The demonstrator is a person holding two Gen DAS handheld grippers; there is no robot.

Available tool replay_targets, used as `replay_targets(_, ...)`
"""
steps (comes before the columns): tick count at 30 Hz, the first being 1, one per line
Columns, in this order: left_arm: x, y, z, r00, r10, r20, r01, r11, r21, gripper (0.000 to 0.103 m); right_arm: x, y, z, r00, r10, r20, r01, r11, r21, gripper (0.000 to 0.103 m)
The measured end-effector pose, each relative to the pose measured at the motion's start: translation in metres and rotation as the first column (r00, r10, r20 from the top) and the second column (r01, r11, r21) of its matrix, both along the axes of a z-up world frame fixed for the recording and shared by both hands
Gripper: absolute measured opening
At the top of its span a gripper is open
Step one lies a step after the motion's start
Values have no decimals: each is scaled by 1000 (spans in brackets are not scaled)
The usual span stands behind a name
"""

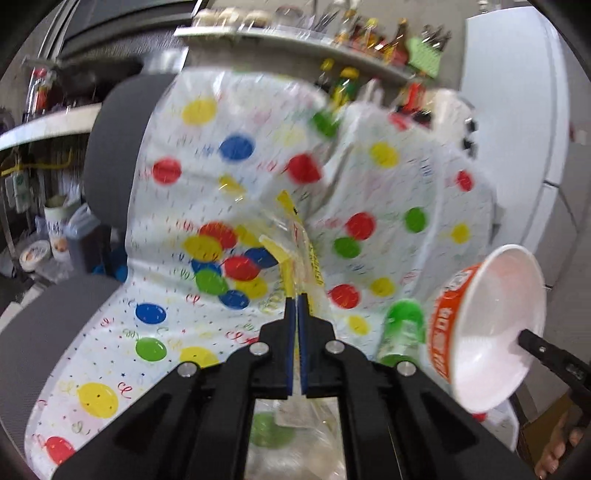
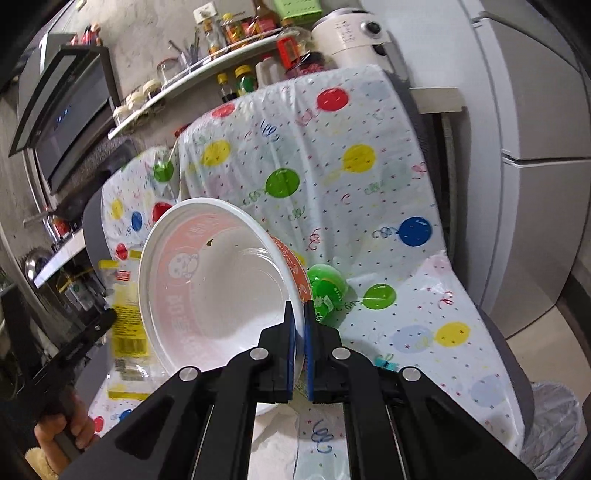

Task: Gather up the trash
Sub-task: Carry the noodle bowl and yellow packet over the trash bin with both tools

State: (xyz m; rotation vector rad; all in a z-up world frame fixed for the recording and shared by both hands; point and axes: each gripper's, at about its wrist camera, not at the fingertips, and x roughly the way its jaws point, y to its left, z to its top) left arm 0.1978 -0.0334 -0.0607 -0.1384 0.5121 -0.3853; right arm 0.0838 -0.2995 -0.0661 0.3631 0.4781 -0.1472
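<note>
Your right gripper (image 2: 298, 306) clamps the rim of one empty noodle bowl (image 2: 221, 280), just left of the single green cup (image 2: 327, 286). Your left gripper (image 1: 297, 297) pinches one blurred wrapper (image 1: 299, 236), probably plastic.

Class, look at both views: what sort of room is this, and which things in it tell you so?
Most likely a home kitchen. A shelf holds sauce bottles and jars, a fridge stands at the right, and what looks like a range hood hangs at the left.
</note>
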Motion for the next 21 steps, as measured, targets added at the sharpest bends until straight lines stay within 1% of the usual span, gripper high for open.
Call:
replay_targets(3, -39, -12, 11, 998, -36, 54, 36, 999, 6, 0, -25, -9, 7, 999, -28, 17, 28, 1000, 10, 5)
replay_targets(7, -82, -38, 11, 990, -110, 86, 111, 994, -2, 0, -71, -29, 8, 995, -93, 19, 93, 996, 5, 5)
replay_targets(9, -103, -55, 7, 983, -162, 89, 163, 987, -8, 0, -96, -42, 5, 991, -136, 9, 136, 991, -4, 5)
replay_targets(11, -122, -79, 2, 968, -233, 93, 234, 972, 3, 0, -121, -56, 1, 984, -179, 0, 179, 984, -6, 5)
replay_targets(12, -132, -95, -2, 956, -281, 90, 281, 960, 11, 0, -140, -66, -4, 978, -211, -6, 211, 978, -6, 5)
replay_targets(14, -148, -119, -10, 934, -346, 84, 345, 938, 32, 0, -166, -82, -10, 965, -263, -22, 262, 965, -11, 5)
replay_targets(15, -157, -133, -14, 920, -383, 82, 381, 923, 47, 0, -186, -94, -14, 951, -307, -36, 306, 952, -17, 5)
replay_targets(16, -163, -142, -18, 910, -406, 81, 403, 914, 54, 0, -196, -102, -17, 943, -330, -44, 329, 944, -18, 5)
replay_targets(17, -170, -154, -21, 899, -431, 77, 427, 902, 60, 0, -213, -113, -22, 928, -367, -59, 366, 930, -22, 5)
replay_targets(18, -178, -170, -25, 883, -465, 68, 461, 885, 64, 0, -226, -120, -27, 916, -396, -70, 395, 918, -25, 5)
replay_targets(20, -189, -193, -29, 861, -507, 50, 503, 861, 68, 0, -247, -132, -34, 894, -440, -87, 439, 898, -31, 5)
replay_targets(21, -196, -209, -32, 845, -533, 41, 530, 845, 75, 0, -259, -140, -39, 879, -467, -99, 465, 884, -35, 5)
